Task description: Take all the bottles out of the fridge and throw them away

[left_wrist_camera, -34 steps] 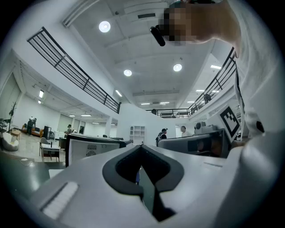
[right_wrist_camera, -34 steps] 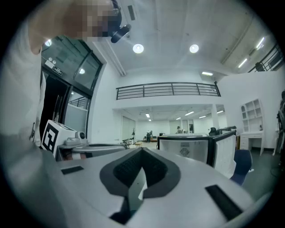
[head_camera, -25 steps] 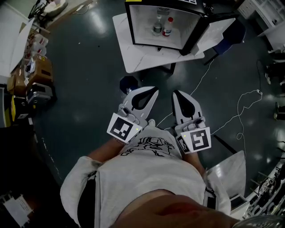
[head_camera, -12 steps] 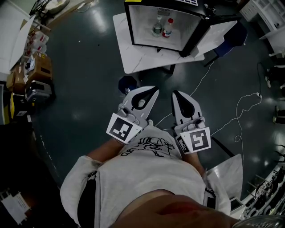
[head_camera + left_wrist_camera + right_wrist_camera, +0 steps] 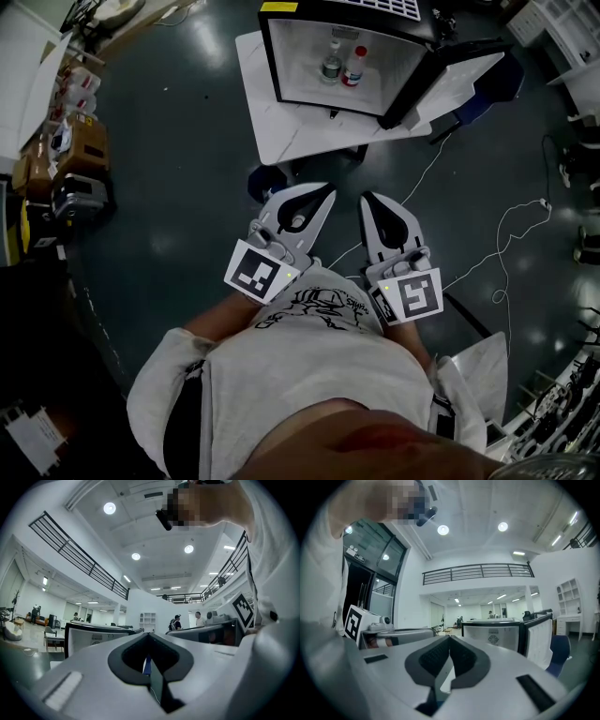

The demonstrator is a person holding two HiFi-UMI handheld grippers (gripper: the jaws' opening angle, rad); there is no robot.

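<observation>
1. Both grippers are empty rn. The left gripper (image 5: 325, 192) has its jaws shut tip to tip w/ nothing btwn them. The right gripper (image 5: 368, 199) is the same, pads together and no load. Prob shut bc there's nothing in reach to grab.
2. Both are held level, side by side, close to the person's chest. Reads as an approach pose, not a reach.
3. The fridge (image 5: 270, 56) sits on a white table (image 5: 281, 131), well ahead of both jaw tips. Its door (image 5: 459, 70) is swung open toward the right-jaw side, so the inside is exposed.
4. Two bottles stand upright inside, next to each other: a clear bottle (image 5: 330, 56) and a red-capped bottle (image 5: 353, 61). They're well apart from the jaws, roughly straight ahead. None out yet imo.
5. There's a dark blue thing (image 5: 265, 178) on the floor near the left tips. Can't tell if it's the bin.
6. Jaws will need to open before going in.
</observation>
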